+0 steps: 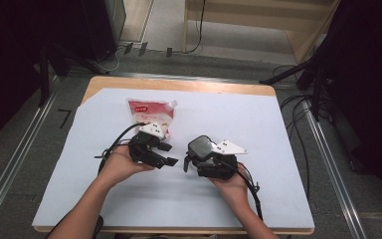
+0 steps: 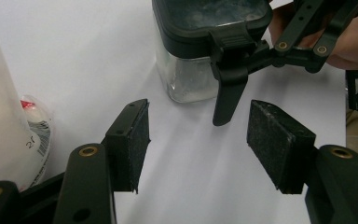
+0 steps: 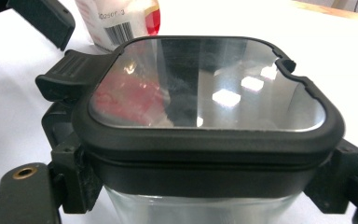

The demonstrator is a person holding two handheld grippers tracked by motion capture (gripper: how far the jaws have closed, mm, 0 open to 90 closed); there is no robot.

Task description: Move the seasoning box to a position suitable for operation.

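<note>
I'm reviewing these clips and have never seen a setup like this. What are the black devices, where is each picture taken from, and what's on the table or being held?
There is no robot here: a person holds a hand-operated two-jaw gripper in each hand. The high view looks down on the table, covered with a white sheet. The other two pictures come from cameras riding on each gripper, looking along its jaws.

The right gripper is clamped around a clear jar with a black latching lid; its jaws press on the sides just under the lid. The left gripper is open and holds nothing, with the jar standing ahead of it. A red-and-white pouch lies on the sheet beyond the left gripper.
</note>
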